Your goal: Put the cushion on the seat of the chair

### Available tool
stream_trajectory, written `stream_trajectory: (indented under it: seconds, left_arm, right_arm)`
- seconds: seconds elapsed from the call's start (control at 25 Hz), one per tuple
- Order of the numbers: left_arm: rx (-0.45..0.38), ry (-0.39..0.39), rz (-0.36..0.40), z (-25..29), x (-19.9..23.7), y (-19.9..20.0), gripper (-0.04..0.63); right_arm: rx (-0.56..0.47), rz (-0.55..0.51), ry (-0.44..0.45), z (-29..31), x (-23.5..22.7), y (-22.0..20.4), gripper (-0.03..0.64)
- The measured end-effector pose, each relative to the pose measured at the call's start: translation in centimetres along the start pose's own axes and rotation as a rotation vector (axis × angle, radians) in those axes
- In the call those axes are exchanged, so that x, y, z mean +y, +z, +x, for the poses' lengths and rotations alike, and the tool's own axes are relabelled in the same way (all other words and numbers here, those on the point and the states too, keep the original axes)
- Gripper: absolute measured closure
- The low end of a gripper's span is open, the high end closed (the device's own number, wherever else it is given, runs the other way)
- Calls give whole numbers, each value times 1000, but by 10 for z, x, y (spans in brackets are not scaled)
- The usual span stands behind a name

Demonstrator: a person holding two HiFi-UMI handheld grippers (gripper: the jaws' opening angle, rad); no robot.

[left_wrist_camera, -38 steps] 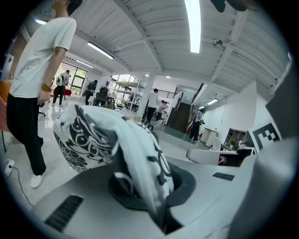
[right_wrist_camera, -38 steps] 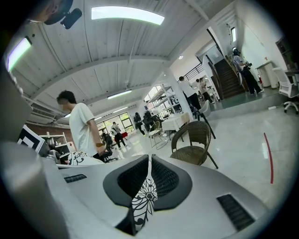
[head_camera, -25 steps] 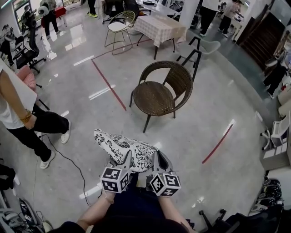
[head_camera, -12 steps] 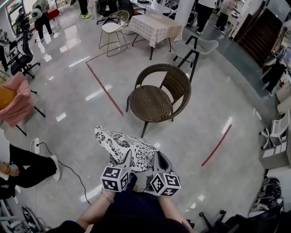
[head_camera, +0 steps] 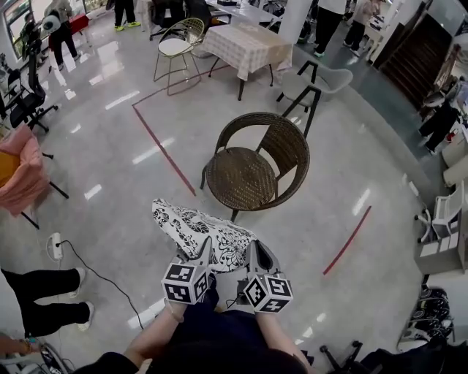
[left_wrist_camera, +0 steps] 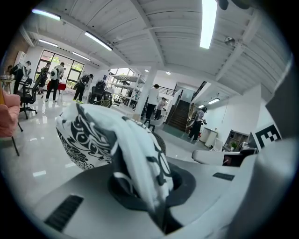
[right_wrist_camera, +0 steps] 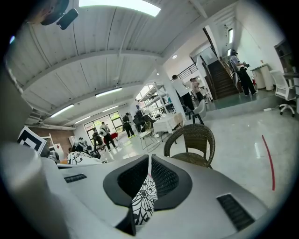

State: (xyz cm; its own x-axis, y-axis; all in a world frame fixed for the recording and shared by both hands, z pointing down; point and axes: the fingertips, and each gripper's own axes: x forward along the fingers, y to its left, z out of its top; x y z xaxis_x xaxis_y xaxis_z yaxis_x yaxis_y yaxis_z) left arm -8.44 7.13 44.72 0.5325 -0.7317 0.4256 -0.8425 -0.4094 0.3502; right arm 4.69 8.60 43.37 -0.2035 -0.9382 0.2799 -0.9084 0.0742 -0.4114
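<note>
Illumination is bright and even throughout, indoors. The main sources are long ceiling strip lights (left_wrist_camera: pixel 208 23). A further strip light (right_wrist_camera: pixel 119 3) burns out to pure white in the right gripper view. Daylight enters by tall windows (left_wrist_camera: pixel 55 55) at the far end. The polished floor (head_camera: pixel 110 146) carries white streaks of glare. Shadows are weak and diffuse, with only a faint one beneath the chair (head_camera: pixel 241 179). Both gripper views show heavy fisheye bending and black vignetted corners. In the left gripper view the cushion (left_wrist_camera: pixel 126 149), close to the lens, is soft, possibly from nearness rather than motion. The head view is sharp centrally and curved at its edges.
</note>
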Motion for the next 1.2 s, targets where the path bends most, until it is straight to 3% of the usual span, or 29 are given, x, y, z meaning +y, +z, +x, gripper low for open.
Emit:
stream_trajectory:
  seconds: [0.84, 1.2]
  left_arm:
    - [19, -32, 13, 87, 57, 67, 568]
    - [30, -46, 15, 109, 74, 73, 568]
  right_arm:
    - [-18, 7, -44, 108, -7, 37, 604]
    - [-33, 20, -77, 125, -12, 35, 604]
